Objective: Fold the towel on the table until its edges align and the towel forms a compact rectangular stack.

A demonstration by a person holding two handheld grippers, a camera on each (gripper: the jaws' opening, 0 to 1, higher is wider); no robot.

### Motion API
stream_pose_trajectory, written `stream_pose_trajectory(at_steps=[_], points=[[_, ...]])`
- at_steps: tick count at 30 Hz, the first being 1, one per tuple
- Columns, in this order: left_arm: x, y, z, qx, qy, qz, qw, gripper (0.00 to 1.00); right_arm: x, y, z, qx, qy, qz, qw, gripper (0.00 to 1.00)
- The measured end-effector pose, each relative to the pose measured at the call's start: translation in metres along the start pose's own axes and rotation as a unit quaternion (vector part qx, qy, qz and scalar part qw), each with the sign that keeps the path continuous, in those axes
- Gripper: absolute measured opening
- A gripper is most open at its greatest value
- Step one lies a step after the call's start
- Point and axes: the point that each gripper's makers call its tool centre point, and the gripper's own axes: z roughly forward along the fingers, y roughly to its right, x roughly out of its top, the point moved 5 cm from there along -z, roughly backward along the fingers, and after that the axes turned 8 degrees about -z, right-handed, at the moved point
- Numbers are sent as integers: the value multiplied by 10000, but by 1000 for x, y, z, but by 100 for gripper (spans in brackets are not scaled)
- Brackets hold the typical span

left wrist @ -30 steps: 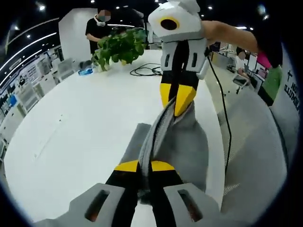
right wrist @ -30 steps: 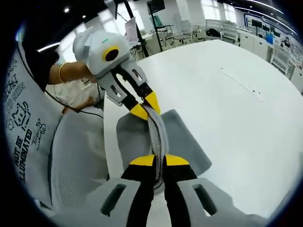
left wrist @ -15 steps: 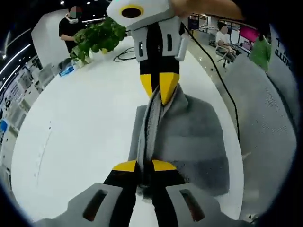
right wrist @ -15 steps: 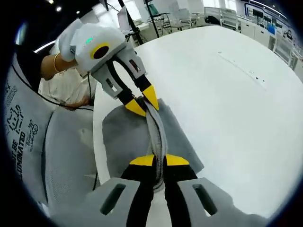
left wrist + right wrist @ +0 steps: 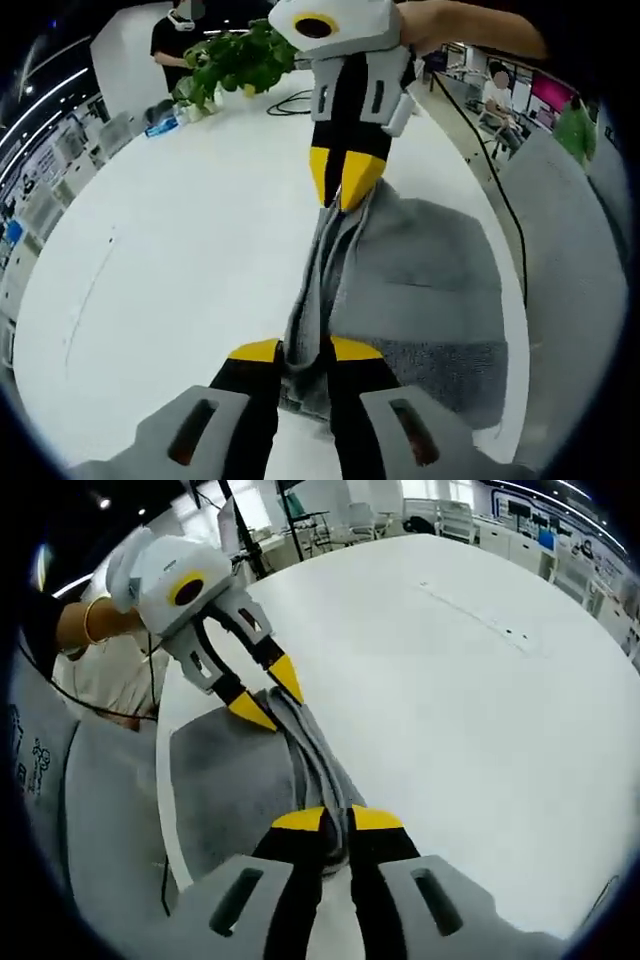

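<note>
A grey towel (image 5: 430,280) lies partly flat on the white table (image 5: 170,250), with one bunched edge stretched taut between both grippers. In the left gripper view, my left gripper (image 5: 305,352) is shut on the near end of that edge. My right gripper (image 5: 345,182) comes in from the top, shut on the far end. In the right gripper view, my right gripper (image 5: 337,820) pinches the towel (image 5: 225,780) at the bottom. The left gripper (image 5: 268,695) grips the same edge at upper left, near the table's rim.
A potted plant (image 5: 240,60) and a black cable (image 5: 295,100) sit at the table's far end, with a person (image 5: 185,30) standing behind them. Grey mesh chairs (image 5: 570,260) stand along the table edge beside the towel. Wide bare tabletop (image 5: 480,710) stretches on the other side.
Both grippers keep hold of the towel's edge and have carried it lower and farther over the table. More of the towel now lies spread flat beside the held edge.
</note>
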Motion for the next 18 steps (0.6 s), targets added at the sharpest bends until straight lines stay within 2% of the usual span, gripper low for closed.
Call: stream_pose_trajectory(at_steps=[2,4,5,6,7,9,14,18], points=[[1,-5,-4,258,31,11,9997,15,0,1,-4,-17,53,29,10000,9],[1,-10,-8,388,25,-28,9992,16,1,-2,-7,3,96,31,9999,10],[2,-12,-11,402,84,-160,9990,16,1,-2,-8,-1,110,19,9999,13],[2,-12,-13,413,122,-248,9988,16,1,-2,-9,-49,133,20,9999,23],[2,-16,-23,626,287,-588,9959,18,-1,-1,-12,-195,195,92,9996,23],[0,-14,-27,632,357,-795,9942,20,-1,-1,-14,-209,277,196,9992,23],[-7,-4,-31,659,485,-914,9924,26,-6,-9,-15,-160,351,338,9987,25],[-22,1,-29,743,431,-1218,9888,27,-15,-13,-14,-162,330,458,9983,27]])
